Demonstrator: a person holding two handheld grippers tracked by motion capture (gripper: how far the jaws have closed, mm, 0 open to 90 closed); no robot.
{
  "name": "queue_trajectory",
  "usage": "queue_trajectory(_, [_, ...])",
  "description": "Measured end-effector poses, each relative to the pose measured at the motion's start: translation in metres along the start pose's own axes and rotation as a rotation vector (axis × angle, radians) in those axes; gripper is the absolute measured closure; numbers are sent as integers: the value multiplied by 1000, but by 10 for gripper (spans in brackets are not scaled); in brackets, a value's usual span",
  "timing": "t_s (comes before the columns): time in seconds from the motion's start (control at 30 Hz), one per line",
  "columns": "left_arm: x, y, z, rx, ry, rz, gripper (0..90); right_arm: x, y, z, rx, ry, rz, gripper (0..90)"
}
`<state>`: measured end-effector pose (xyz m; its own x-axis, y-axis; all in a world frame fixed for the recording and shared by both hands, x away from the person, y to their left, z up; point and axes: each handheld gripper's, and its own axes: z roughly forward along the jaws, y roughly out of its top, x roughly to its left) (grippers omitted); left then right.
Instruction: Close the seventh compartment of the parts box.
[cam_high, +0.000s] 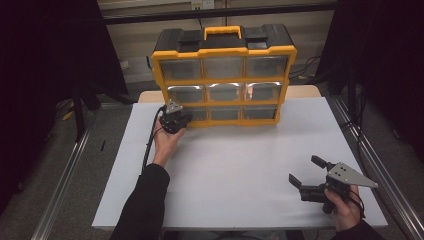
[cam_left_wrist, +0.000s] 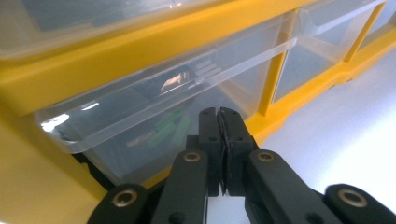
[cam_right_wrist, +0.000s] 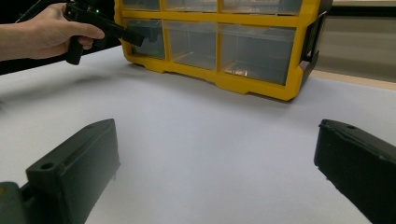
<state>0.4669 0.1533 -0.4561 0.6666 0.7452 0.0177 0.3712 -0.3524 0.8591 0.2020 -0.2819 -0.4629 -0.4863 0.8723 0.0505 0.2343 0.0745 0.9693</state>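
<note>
Drawers of clear plastic fill the yellow organiser case (cam_high: 223, 75), which stands upright at the far middle of the white bench (cam_high: 240, 165). The left hand-held gripper (cam_high: 176, 119) is held up against the case's bottom-left drawer (cam_left_wrist: 154, 116), its tips just at the drawer's clear front lip. In the left gripper view its two black jaws are pressed together with no gap between the pads, and they close on nothing that can be made out; whether they touch the lip cannot be told. Small green parts (cam_left_wrist: 170, 133) lie inside that drawer, seen through the plastic.

The right hand-held gripper (cam_high: 306, 175) rests low near the bench's near right corner, well apart from the case, gripped by the right hand (cam_high: 344, 207). Its jaws stand wide apart and empty, with bare bench between them in the right gripper view.
</note>
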Motion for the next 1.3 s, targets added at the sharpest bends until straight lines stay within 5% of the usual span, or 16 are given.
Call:
queue_trajectory(0.3, [-4, -5, -11, -45, -20, -21, 750, 0, 0, -3, -5, -11, 4, 0])
queue_trajectory(0.57, [-8, -15, -35, -108, 15, -45, 361, 2, 1, -1, 0, -11, -6, 0])
queue_trajectory(0.8, [-15, -17, -60, -82, 26, -29, 98, 2, 1, -2, 0, -20, -3, 0])
queue_trajectory(1.3, [-33, -32, -97, -148, -26, -13, 29, 2, 1, 0, 0, -21, -8, 0])
